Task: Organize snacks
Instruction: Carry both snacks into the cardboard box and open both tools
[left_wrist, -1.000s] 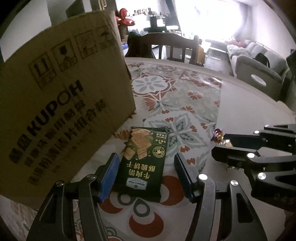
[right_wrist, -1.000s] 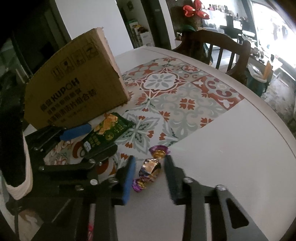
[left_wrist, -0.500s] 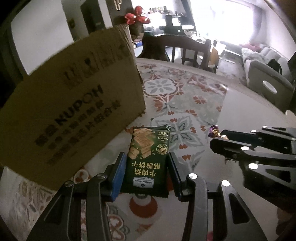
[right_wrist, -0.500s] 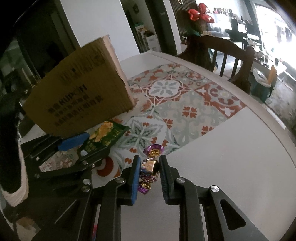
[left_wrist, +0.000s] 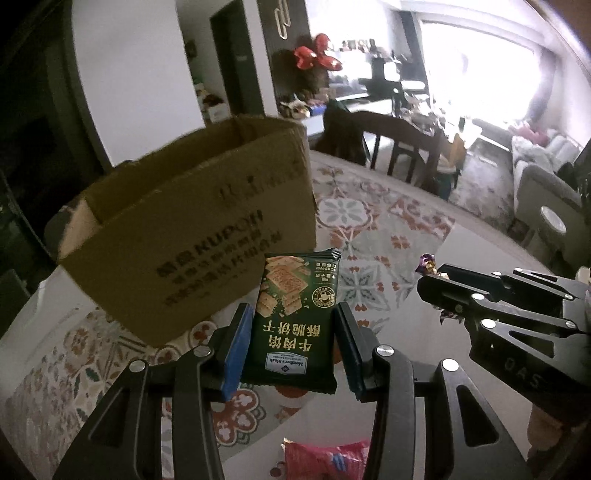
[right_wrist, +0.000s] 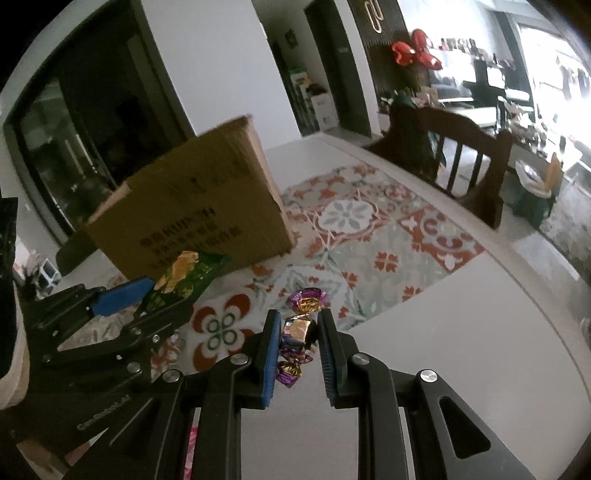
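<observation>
Dark green foil fills the middle of your left wrist view: the cracker packet (left_wrist: 295, 321) sits clamped between the blue-padded fingers of your left gripper (left_wrist: 293, 350), lifted clear of the patterned table mat (left_wrist: 373, 236) and held with its printed face toward the camera. From your right wrist view the same packet (right_wrist: 184, 277) shows to the left, sticking out of the left gripper (right_wrist: 144, 299) just in front of the cardboard box (right_wrist: 192, 214). Your right gripper (right_wrist: 297, 339) is closed on a purple and gold wrapped candy (right_wrist: 297, 332), the twisted ends of the wrapper poking out above and below the pads, and it too is held above the table (right_wrist: 461, 350). In the left view the right gripper (left_wrist: 436, 291) comes in from the right edge, with a bit of the candy (left_wrist: 426, 264) showing at its tip. The cardboard box (left_wrist: 192, 236) stands open at the top on the mat, to the left of and beyond both grippers, its printed side facing you. A red snack bag (left_wrist: 325, 458) lies on the table at the bottom edge of the left view, below the left gripper. A dark wooden chair (right_wrist: 454, 155) stands at the far side of the table.
</observation>
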